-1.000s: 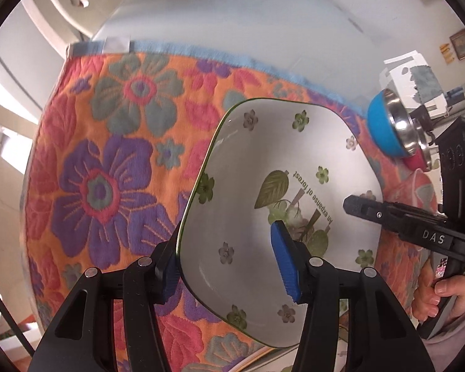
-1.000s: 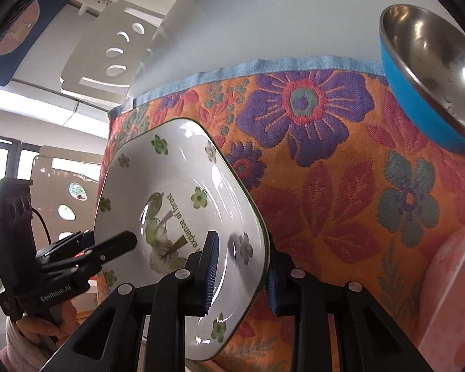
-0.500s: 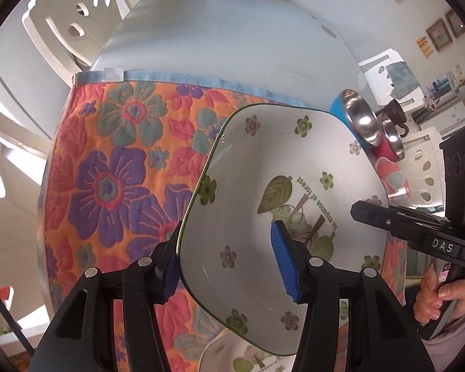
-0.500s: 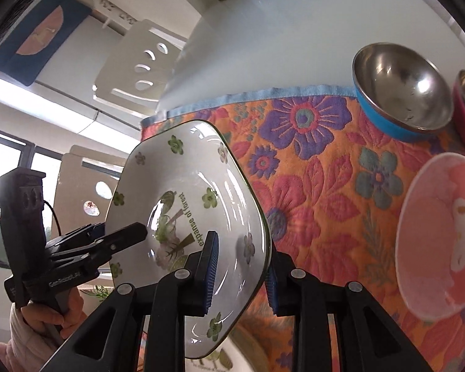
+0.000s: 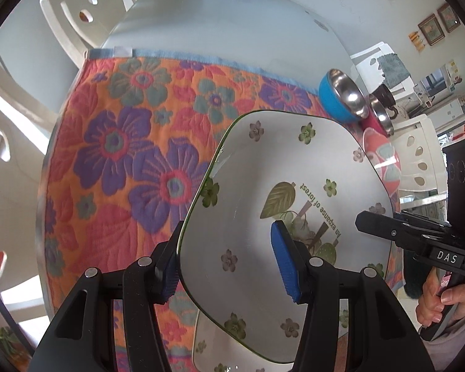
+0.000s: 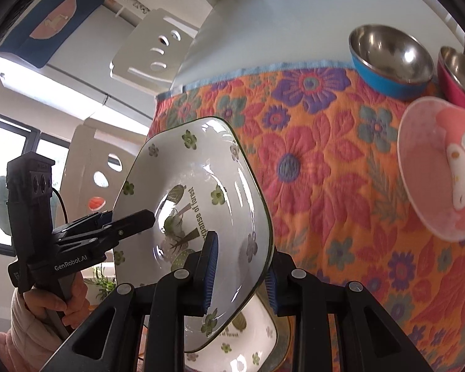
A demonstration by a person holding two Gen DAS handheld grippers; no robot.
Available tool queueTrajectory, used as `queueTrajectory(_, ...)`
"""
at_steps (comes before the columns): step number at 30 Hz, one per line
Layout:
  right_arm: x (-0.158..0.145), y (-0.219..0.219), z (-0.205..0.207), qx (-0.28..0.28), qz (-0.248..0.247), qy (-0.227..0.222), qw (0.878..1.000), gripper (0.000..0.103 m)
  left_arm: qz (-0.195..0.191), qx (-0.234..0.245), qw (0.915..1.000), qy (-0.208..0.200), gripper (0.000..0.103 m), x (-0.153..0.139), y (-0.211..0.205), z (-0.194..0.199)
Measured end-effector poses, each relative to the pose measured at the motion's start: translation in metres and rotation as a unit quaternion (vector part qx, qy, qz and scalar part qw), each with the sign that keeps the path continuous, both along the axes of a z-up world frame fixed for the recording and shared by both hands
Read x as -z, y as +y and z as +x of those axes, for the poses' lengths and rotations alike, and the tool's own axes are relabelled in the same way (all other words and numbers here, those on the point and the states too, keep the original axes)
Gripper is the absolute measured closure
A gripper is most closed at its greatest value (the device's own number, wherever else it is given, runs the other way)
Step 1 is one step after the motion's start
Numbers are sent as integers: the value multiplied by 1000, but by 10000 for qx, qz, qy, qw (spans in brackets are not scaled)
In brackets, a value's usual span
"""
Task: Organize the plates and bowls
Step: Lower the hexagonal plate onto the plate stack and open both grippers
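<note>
Above the near edge of the desk (image 5: 220, 15), a white floral square plate (image 5: 294, 167) is held clear of the flowered cloth (image 5: 124, 142) by both grippers. The left gripper (image 5: 229, 263) is clamped on the plate's left rim, jaws at a middling width with the rim between the pads. The right gripper (image 6: 240, 271) is clamped on the opposite rim, jaws narrow.

A second plate of the same pattern (image 6: 251, 344) is seen directly below the held one, on the cloth at the near edge.

At the far right corner of the cloth, a blue steel bowl (image 6: 387, 62) and a red steel bowl (image 6: 458, 74) sit side by side, not nested. A pink plate (image 6: 434, 170) lies just in front of them.

Judged progress: early to mid. Nothing is seen stacked yet. Left to do: held plate set down, bowls nested, pink plate grouped.
</note>
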State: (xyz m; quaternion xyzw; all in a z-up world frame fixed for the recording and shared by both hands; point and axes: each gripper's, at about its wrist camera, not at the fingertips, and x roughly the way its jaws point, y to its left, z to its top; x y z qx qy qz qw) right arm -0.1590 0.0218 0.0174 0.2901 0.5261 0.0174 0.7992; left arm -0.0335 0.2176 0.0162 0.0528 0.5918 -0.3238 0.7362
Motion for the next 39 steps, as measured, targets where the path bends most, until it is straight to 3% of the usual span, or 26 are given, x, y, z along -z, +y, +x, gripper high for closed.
queueTrajectory(20, 48, 55, -61, -270, 215, 659, 9972, 75, 185, 142, 9993, 285, 53, 29, 35, -45)
queueTrajectory(39, 65, 66, -77, -268, 123, 1097, 9935, 75, 373, 417, 9975, 438, 53, 44, 42, -69)
